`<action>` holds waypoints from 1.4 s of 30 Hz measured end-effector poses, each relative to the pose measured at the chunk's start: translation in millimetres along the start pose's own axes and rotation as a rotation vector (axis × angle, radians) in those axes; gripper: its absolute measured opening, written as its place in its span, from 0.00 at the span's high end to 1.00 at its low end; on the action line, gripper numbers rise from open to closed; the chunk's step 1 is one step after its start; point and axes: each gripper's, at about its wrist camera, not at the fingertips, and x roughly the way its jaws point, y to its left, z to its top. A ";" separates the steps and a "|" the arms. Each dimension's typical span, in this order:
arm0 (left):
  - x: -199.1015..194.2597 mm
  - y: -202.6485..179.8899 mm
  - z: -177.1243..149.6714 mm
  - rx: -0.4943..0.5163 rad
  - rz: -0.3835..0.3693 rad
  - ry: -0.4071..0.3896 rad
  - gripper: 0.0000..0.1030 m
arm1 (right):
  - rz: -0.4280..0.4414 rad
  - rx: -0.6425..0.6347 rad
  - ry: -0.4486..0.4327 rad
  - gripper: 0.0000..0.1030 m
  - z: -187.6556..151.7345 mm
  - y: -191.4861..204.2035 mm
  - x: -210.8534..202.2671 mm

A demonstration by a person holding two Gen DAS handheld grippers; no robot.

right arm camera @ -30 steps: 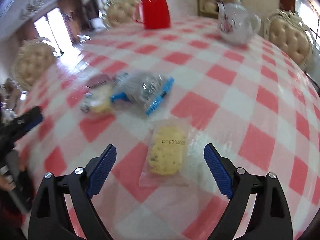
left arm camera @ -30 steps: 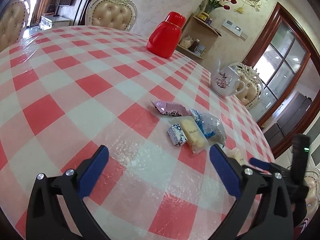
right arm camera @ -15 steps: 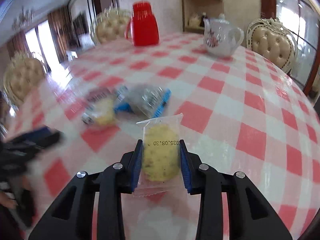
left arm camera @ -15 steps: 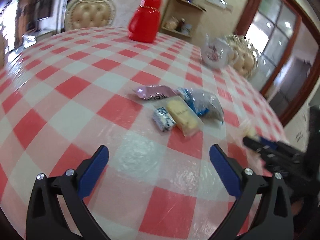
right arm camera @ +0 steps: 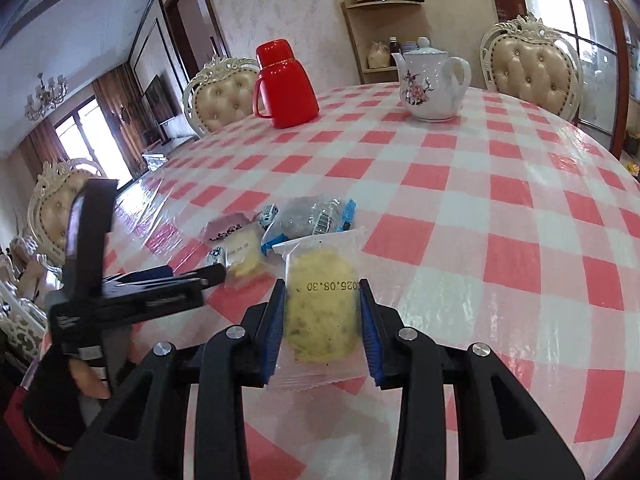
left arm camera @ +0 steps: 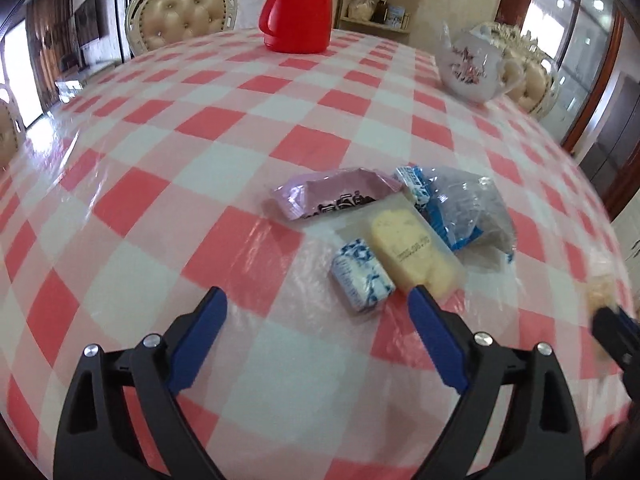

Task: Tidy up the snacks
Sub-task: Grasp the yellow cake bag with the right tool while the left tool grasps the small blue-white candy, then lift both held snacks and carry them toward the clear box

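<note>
A biscuit (right arm camera: 322, 306) was held clamped across its width in the right gripper (right arm camera: 323, 322), lifted off the desk (right arm camera: 460, 216). The snack pile (left arm camera: 400, 232) lay ahead and left of it, nearer the left gripper (left arm camera: 318, 340), whose jaws had been narrowing slightly but were kept wide and empty, its right tip just short of the yellow cake (left arm camera: 408, 248)

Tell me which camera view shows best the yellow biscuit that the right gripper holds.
The right wrist view: the wrapped biscuit fills the centre, clamped in the right gripper, its date stamp readable. The left wrist view shows only a blurred yellow piece of it at the right edge.
</note>
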 end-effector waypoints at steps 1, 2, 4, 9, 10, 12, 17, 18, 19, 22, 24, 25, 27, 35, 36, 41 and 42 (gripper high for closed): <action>2.3 -1.3 2.5 -0.002 0.015 0.001 0.11 | 0.002 0.002 0.001 0.66 0.1 -0.2 0.1; 4.4 -1.6 5.3 -0.009 0.027 0.002 0.11 | 0.002 0.002 0.003 0.66 -0.1 0.2 0.1; 9.0 -4.0 10.7 0.010 0.086 0.001 0.35 | -0.004 -0.005 0.005 0.66 -0.5 1.5 0.5; -3.0 11.1 6.2 0.045 0.000 -0.003 0.80 | -0.028 -0.023 -0.002 0.66 -0.6 0.7 -0.7; -5.1 16.0 3.9 0.042 -0.022 -0.006 0.80 | -0.027 -0.022 -0.007 0.66 0.0 0.1 -2.3; -6.8 21.6 1.3 0.050 -0.059 -0.016 0.78 | -0.021 -0.017 -0.015 0.66 0.3 -1.0 -4.7; -6.4 14.7 -0.6 0.085 -0.043 -0.030 0.80 | -0.024 -0.010 -0.004 0.66 -1.9 -4.5 -1.8; -6.4 13.6 -0.8 0.090 -0.042 -0.032 0.80 | -0.020 -0.004 -0.008 0.66 -1.7 -5.7 -2.1; -6.5 14.2 -0.6 0.087 -0.056 -0.033 0.80 | -0.016 0.004 -0.015 0.66 -1.7 -7.4 -2.9; -7.2 19.1 -0.1 0.065 -0.064 -0.033 0.80 | 0.010 0.036 -0.027 0.66 -1.1 -14.6 -3.1; -12.6 23.8 -0.8 0.040 -0.074 -0.044 0.80 | 0.017 0.065 -0.031 0.66 -1.5 -20.7 -1.8; -15.7 25.2 -1.6 0.034 -0.079 -0.051 0.80 | 0.023 0.081 -0.029 0.66 -1.7 -23.2 -1.3; -25.8 28.2 -6.5 0.020 -0.079 -0.073 0.80 | 0.055 0.129 -0.030 0.66 -2.8 -28.5 -4.4; -75.6 31.7 -54.9 -0.021 -0.101 -0.147 0.80 | 0.056 0.159 -0.031 0.66 -40.1 1.3 -34.9; -84.0 31.9 -62.1 -0.020 -0.096 -0.159 0.80 | 0.056 0.165 -0.020 0.66 -46.2 5.8 -38.1; -108.9 31.9 -98.9 0.002 -0.113 -0.154 0.80 | 0.067 0.157 -0.034 0.66 -74.6 34.6 -66.7; -113.0 32.5 -105.3 0.008 -0.117 -0.152 0.80 | 0.068 0.147 -0.035 0.66 -81.2 42.1 -72.5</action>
